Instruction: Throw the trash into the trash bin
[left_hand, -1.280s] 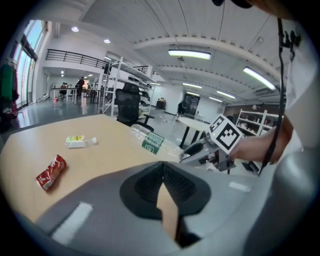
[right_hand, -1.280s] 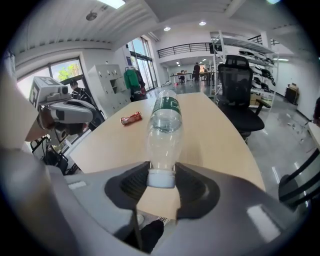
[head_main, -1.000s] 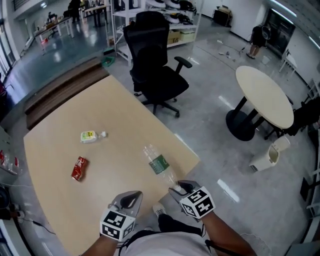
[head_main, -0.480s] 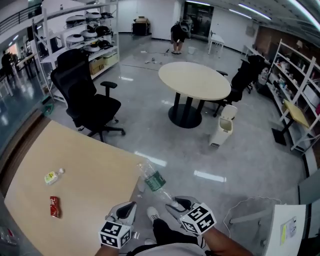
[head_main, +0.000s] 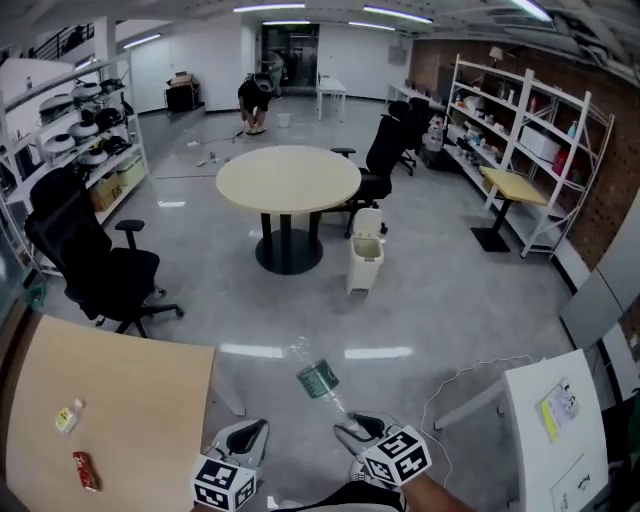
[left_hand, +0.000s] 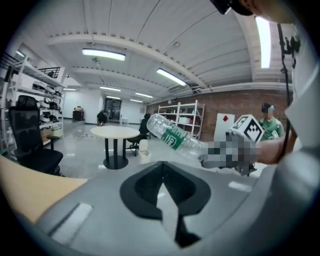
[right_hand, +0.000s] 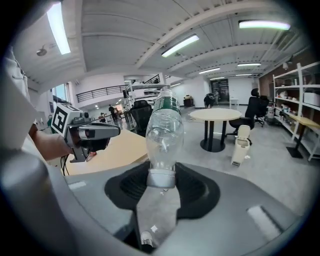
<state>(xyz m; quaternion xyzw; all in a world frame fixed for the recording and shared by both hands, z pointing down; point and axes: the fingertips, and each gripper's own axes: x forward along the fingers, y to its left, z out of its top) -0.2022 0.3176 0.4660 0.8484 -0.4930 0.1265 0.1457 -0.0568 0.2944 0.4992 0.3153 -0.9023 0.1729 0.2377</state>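
Observation:
A clear plastic bottle (head_main: 318, 378) with a green label sticks out forward and up from my right gripper (head_main: 352, 432), which is shut on its neck. In the right gripper view the bottle (right_hand: 164, 132) stands upright between the jaws of the right gripper (right_hand: 161, 180). My left gripper (head_main: 250, 432) hangs beside it over the floor, empty, with its tips together. From the left gripper view the bottle (left_hand: 172, 136) shows to the right. The small white trash bin (head_main: 365, 262) stands on the floor ahead, by the round table (head_main: 288, 178).
The wooden table (head_main: 100, 400) lies at my lower left with a small bottle (head_main: 68, 416) and a red wrapper (head_main: 86, 470) on it. A black office chair (head_main: 95, 265) stands left. A white board (head_main: 560, 420) is at lower right, shelves behind it. A person (head_main: 255, 100) bends at the far back.
The view has swung from the wooden table to the open room. Both grippers left the table edge, the right one carrying the bottle. The trash bin now sits near the middle.

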